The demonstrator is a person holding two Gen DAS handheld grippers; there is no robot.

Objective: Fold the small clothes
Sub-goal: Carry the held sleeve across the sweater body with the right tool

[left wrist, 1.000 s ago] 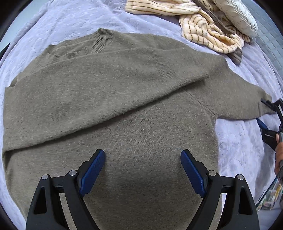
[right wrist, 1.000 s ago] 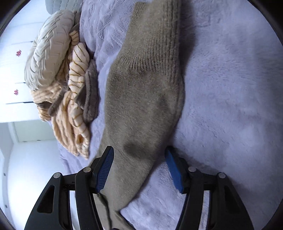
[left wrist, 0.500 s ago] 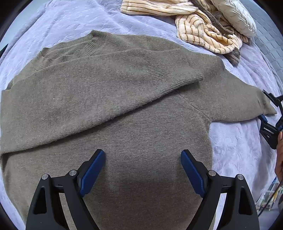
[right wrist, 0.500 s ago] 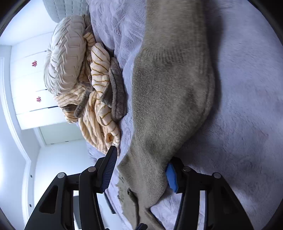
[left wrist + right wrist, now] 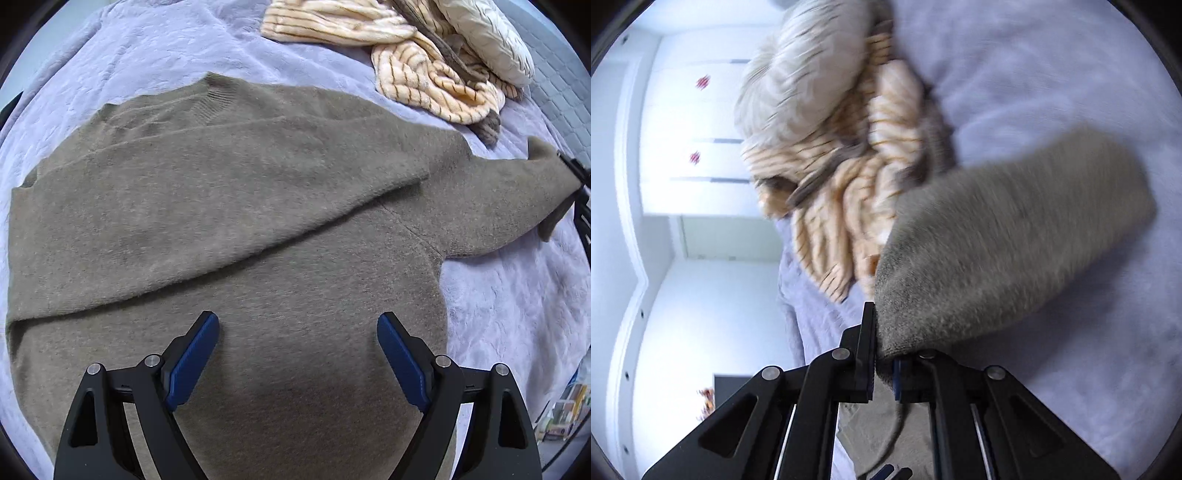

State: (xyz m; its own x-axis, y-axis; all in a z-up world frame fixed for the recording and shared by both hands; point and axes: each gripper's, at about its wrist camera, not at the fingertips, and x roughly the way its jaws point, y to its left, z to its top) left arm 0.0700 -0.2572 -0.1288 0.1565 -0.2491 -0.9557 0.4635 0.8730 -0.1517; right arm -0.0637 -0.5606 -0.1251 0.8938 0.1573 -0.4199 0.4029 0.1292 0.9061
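Observation:
An olive-brown knit sweater (image 5: pixel 240 229) lies flat on a lilac bed cover (image 5: pixel 147 48). Its left sleeve is folded across the chest. My left gripper (image 5: pixel 298 354) is open and hovers over the sweater's lower body, holding nothing. My right gripper (image 5: pixel 884 354) is shut on the cuff of the right sleeve (image 5: pixel 997 251) and lifts it off the cover. In the left wrist view that sleeve (image 5: pixel 517 192) stretches to the right edge, where the right gripper (image 5: pixel 580 184) pinches it.
A heap of cream and brown striped knitwear (image 5: pixel 424 62) and a cream cable-knit piece (image 5: pixel 487 40) lie at the far right of the bed. The same heap (image 5: pixel 831 155) sits just beyond the held sleeve. White cupboards (image 5: pixel 683 129) stand behind.
My right gripper closed on the right sleeve's cuff and raised it off the cover. My left gripper stayed open over the sweater's body, drifting slightly.

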